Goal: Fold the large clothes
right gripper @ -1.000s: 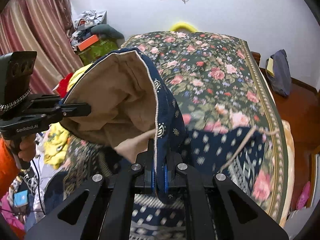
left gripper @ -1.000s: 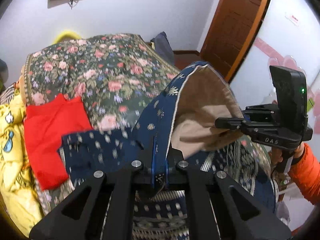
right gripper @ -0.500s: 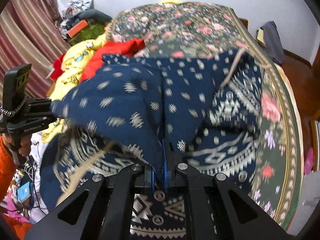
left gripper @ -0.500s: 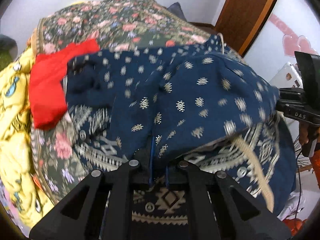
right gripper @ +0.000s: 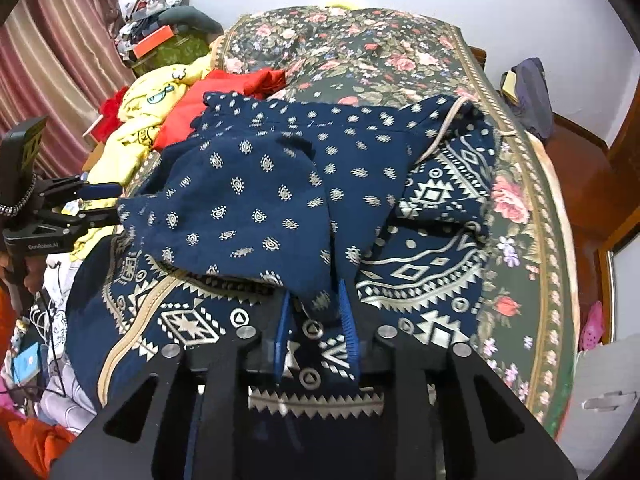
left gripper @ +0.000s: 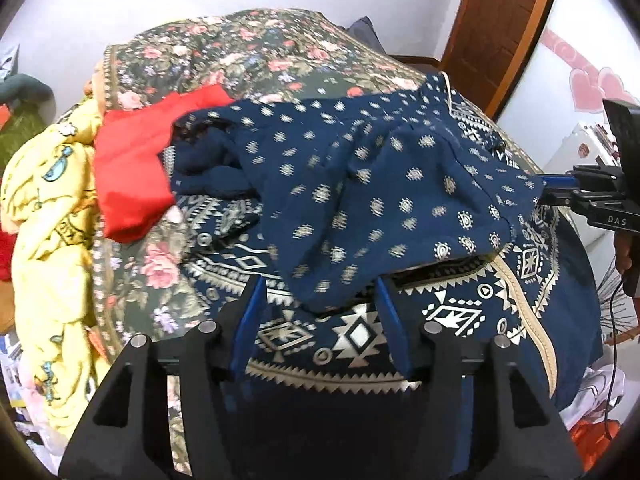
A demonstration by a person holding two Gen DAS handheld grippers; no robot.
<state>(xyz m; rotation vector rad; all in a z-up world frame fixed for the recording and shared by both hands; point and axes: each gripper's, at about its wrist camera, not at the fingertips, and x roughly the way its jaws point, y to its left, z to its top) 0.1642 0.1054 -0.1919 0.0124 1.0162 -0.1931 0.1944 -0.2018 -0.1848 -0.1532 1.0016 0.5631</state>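
- The left wrist view takes in a brown wooden door (left gripper: 508, 20) at the upper right of the frame and a pink heart decoration (left gripper: 592, 88) on the wall beside it; neither appears in the right wrist view.
- The right wrist view alone shows striped pink curtains (right gripper: 52, 60) at the upper left, a cluttered heap with an orange box (right gripper: 154, 42) next to them, and a dark bag (right gripper: 528, 92) at the upper right edge of the bed.
- Both views show the red garment (left gripper: 136, 160) and the yellow cartoon-print cloth (left gripper: 44, 216) lying beside the navy garment.
- The navy patterned garment (left gripper: 380, 200) lies on the floral bedspread (left gripper: 240, 52), filling the centre and lower part of each frame. Its long axis runs across the frame, left to right; a dotted upper layer is folded over the border-printed layer beneath, with the fold's loose edge toward the cameras.
- The left gripper (left gripper: 318, 304) has its blue fingers spread wide; the folded edge droops between them, and whether it touches either finger cannot be told.
- The right gripper (right gripper: 314, 312) is parted more narrowly, with a hanging corner of the folded layer sitting between its fingers, not pinched.
- In the left wrist view the right gripper reaches in at the right edge of the frame, against the fold's corner.
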